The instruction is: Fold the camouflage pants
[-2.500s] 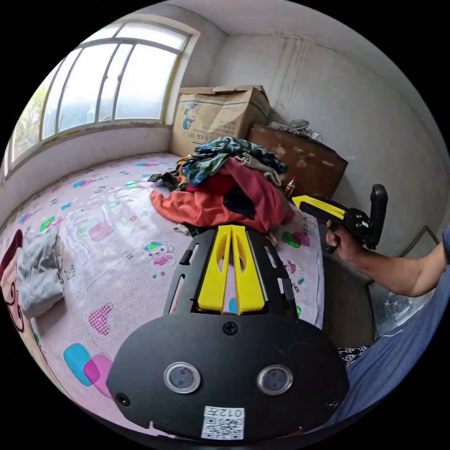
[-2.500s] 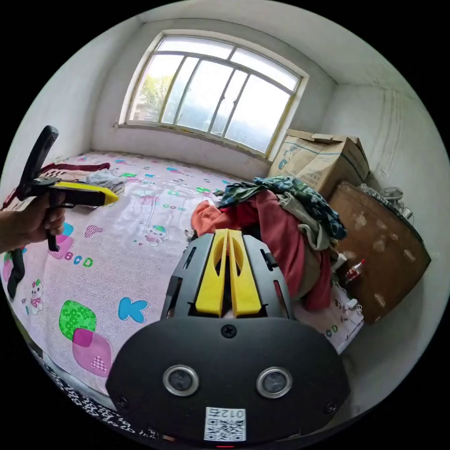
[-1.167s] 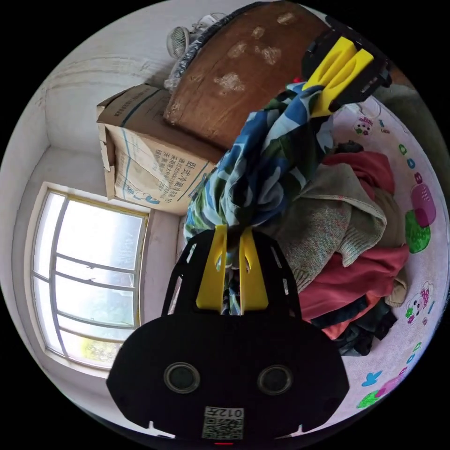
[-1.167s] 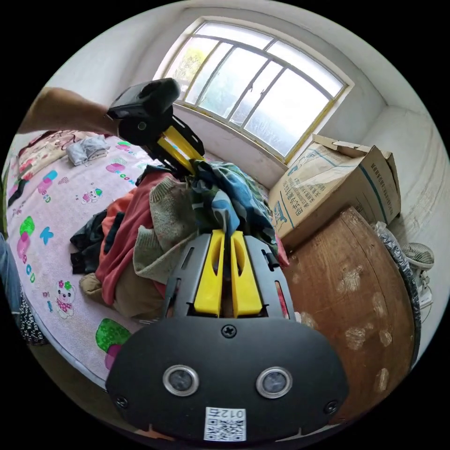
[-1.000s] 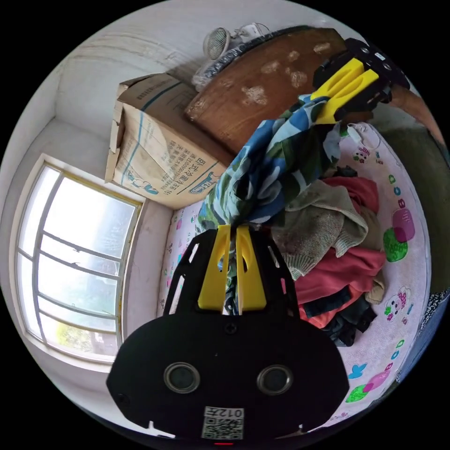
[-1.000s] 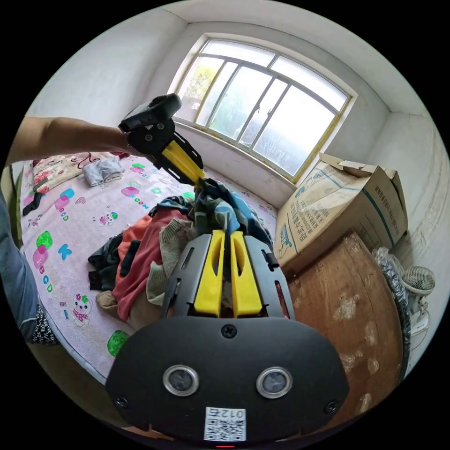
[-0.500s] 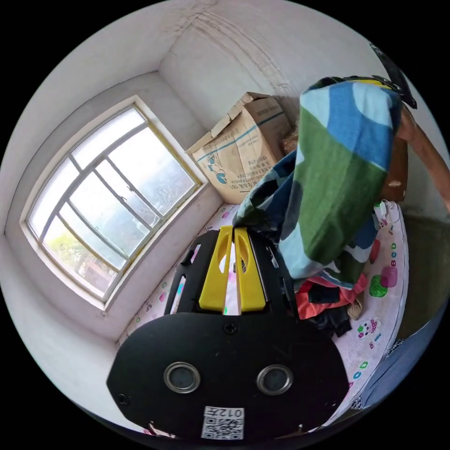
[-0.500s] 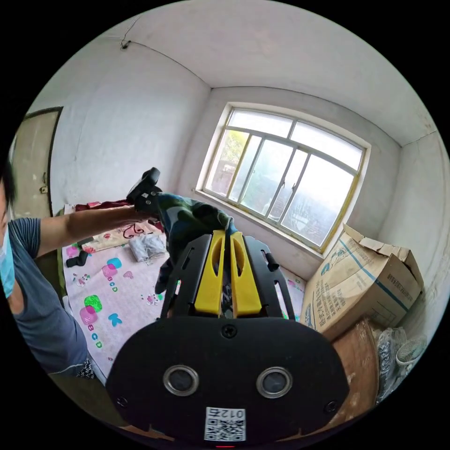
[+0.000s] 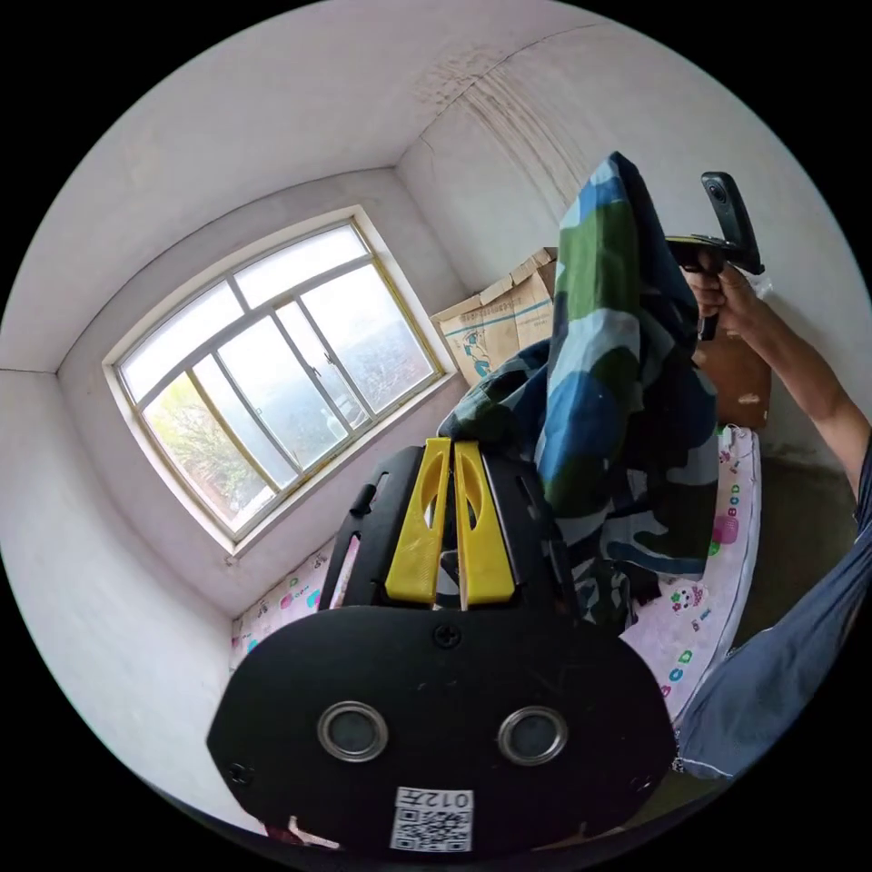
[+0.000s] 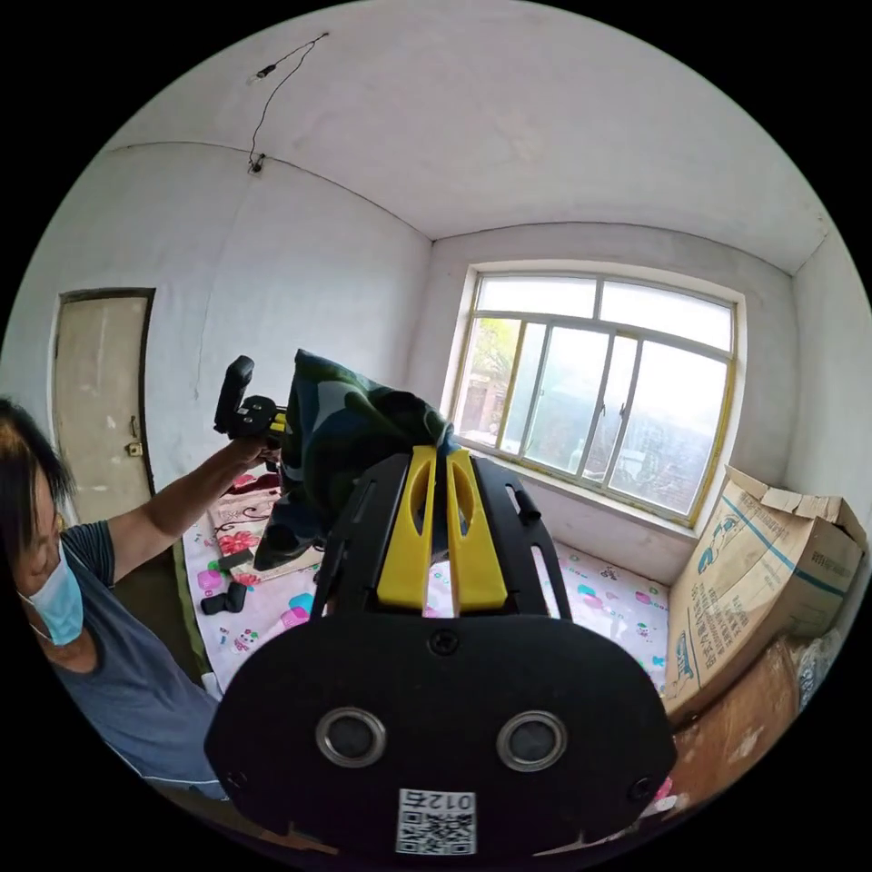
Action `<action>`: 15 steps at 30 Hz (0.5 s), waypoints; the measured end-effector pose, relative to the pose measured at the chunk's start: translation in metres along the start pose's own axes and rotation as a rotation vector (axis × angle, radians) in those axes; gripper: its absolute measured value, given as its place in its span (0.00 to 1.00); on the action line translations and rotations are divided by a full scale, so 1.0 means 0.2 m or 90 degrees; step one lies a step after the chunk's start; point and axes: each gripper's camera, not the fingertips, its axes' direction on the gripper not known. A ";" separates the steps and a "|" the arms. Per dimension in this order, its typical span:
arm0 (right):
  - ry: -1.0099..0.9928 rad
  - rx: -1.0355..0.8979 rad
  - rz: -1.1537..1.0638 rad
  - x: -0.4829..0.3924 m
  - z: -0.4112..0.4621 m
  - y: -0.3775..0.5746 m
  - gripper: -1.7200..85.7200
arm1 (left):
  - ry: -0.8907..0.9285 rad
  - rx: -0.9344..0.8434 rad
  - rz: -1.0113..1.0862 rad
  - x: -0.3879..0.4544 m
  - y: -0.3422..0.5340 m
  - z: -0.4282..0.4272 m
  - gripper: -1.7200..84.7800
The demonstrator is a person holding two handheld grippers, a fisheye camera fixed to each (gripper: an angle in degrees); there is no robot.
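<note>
the bed (image 9: 727, 545) with its pink printed cover lies below and beyond both grippers, and the camouflage pants (image 9: 618, 400) hang in the air above it, strung between the two. in the left gripper view the cloth rises from just past the left gripper (image 9: 451, 454) up to the right gripper (image 9: 704, 259), held high by a hand off to that side; in the right gripper view the same cloth drapes from the right gripper (image 10: 436, 459) across to the left gripper (image 10: 263, 420). each gripper's yellow jaws stand nearly together with fabric bunched at the tips, so each looks clamped on the pants, though the pinch itself is hidden by folds. the cloth reads as soft, light and limp, sagging under its own weight, so it should drape rather than hold shape. the best hold is likely at the waistband corners or hems, where seams are thicker and slip less.
</note>
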 end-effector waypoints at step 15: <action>-0.012 -0.358 0.318 -0.03 1.54 1.76 0.04 | 0.282 -0.450 -0.205 0.01 1.49 1.56 0.02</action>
